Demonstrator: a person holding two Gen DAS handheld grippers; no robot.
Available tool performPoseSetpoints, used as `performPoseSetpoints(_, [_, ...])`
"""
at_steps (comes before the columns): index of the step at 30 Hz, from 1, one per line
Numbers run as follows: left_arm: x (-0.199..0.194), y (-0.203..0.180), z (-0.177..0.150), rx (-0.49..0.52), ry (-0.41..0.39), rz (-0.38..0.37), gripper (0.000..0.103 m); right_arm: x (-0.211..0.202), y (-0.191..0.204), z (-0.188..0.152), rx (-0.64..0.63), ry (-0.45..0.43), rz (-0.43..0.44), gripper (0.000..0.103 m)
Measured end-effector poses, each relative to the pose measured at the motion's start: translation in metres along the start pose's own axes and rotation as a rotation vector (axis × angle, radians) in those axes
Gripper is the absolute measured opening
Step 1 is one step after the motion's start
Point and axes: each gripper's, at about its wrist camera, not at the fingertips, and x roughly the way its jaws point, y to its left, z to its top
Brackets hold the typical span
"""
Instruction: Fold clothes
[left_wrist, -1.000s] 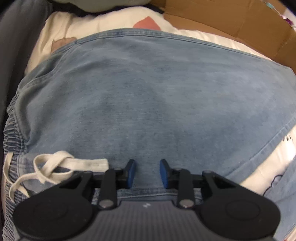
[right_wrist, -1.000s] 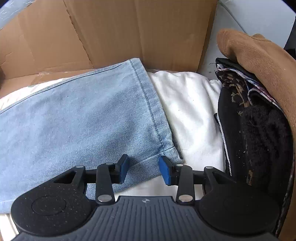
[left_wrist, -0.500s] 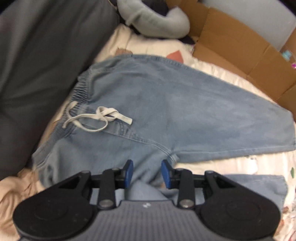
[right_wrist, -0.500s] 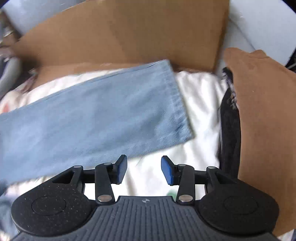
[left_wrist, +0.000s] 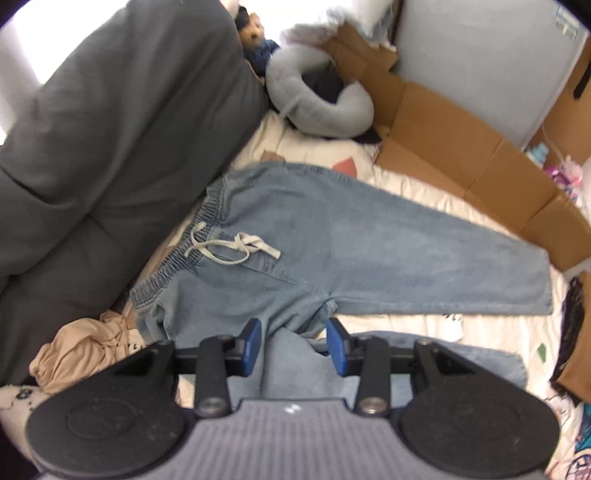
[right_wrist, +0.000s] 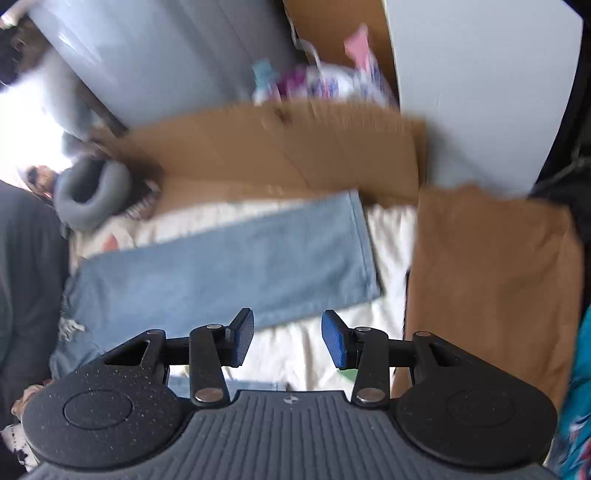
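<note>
Light blue jeans (left_wrist: 332, 251) lie spread on a cream bedsheet (left_wrist: 406, 325), waistband with a white drawstring (left_wrist: 229, 247) at the left, one leg stretched right, the other leg (left_wrist: 443, 365) near the camera. My left gripper (left_wrist: 294, 345) is open and empty, raised above the crotch area. The far leg of the jeans (right_wrist: 236, 266) also shows in the right wrist view. My right gripper (right_wrist: 287, 341) is open and empty, raised above the sheet (right_wrist: 295, 350) near that leg's hem.
A dark grey duvet (left_wrist: 110, 166) lies at the left, with a beige garment (left_wrist: 81, 354) below it. A grey neck pillow (left_wrist: 317, 96) and flattened cardboard (left_wrist: 461, 147) line the far edge. A brown garment (right_wrist: 491, 280) on a clothes pile sits at the right.
Both grippers have lifted up and back from the jeans, so much more of the bed shows. Both stayed open and empty.
</note>
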Motion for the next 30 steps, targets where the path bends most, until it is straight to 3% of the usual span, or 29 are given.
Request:
performPoseSetpoints(8, [-0.059, -0.009, -0.013, -0.024, -0.027, 0.005, 0.043, -0.087, 0.011, 0.009, -0.099, -0.071, 0.04, 0.048])
performPoseSetpoints(15, [-0.091, -0.018, -0.032, 0.01, -0.039, -0.032, 0.044, -0.141, 0.016, -0.017, -0.095, -0.079, 0.119, 0.048])
performPoseSetpoints(20, [-0.103, -0.016, -0.055, 0.005, -0.062, -0.069, 0.049, -0.172, 0.025, -0.04, -0.117, -0.073, 0.103, 0.049])
performPoseSetpoints(25, [-0.104, -0.013, -0.076, -0.018, -0.079, -0.083, 0.049, -0.2, 0.039, -0.067, -0.149, -0.1, 0.054, 0.056])
performPoseSetpoints(28, [-0.1, -0.009, -0.088, -0.05, -0.09, -0.084, 0.049, -0.21, 0.052, -0.083, -0.212, -0.12, 0.041, 0.069])
performPoseSetpoints(30, [-0.095, -0.009, -0.096, -0.053, -0.103, -0.08, 0.049, -0.213, 0.061, -0.091, -0.253, -0.126, 0.029, 0.07])
